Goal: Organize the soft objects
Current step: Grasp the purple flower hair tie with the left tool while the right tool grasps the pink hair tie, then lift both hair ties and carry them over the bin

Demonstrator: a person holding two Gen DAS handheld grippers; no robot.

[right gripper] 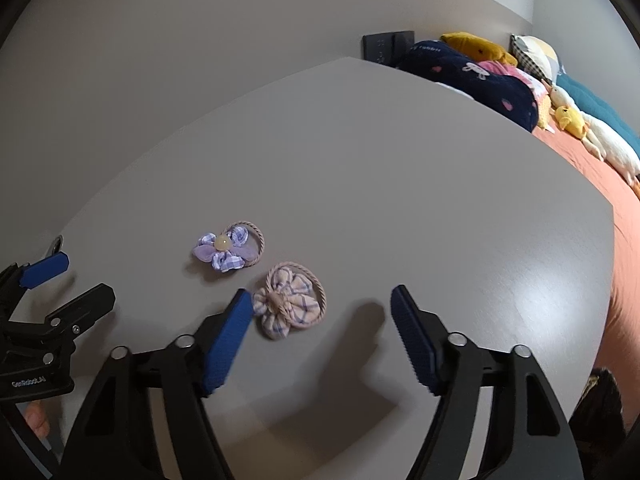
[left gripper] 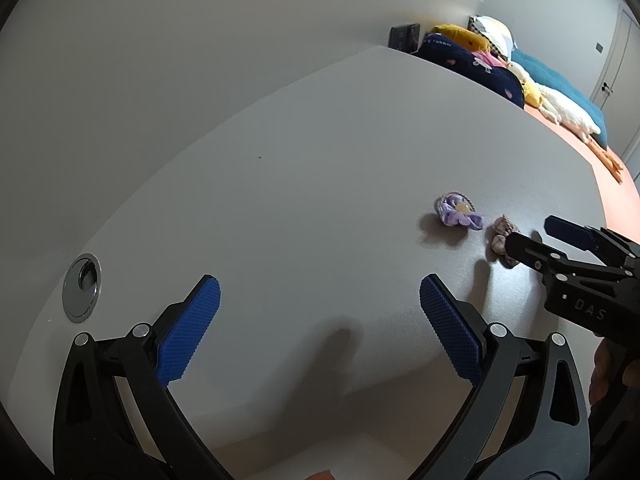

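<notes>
Two fabric flower hair ties lie on the grey table [right gripper: 360, 168]. The purple one [right gripper: 229, 246] has a yellow bead centre and lies further back. The pink plaid one [right gripper: 290, 300] lies just ahead of my right gripper [right gripper: 322, 300], beside its left fingertip; the jaws are open and hold nothing. In the left wrist view the purple tie [left gripper: 458, 210] and the pink tie [left gripper: 503, 236] sit far right, the pink one partly behind the right gripper [left gripper: 532, 234]. My left gripper [left gripper: 320, 292] hangs open over bare table, well left of both ties.
A round metal cable grommet [left gripper: 82, 280] sits in the table at the left. Beyond the table's far right edge is a bed with an orange sheet [right gripper: 624, 216], plush toys [right gripper: 600, 136] and dark and teal cushions. A dark wall panel [right gripper: 388, 46] is behind.
</notes>
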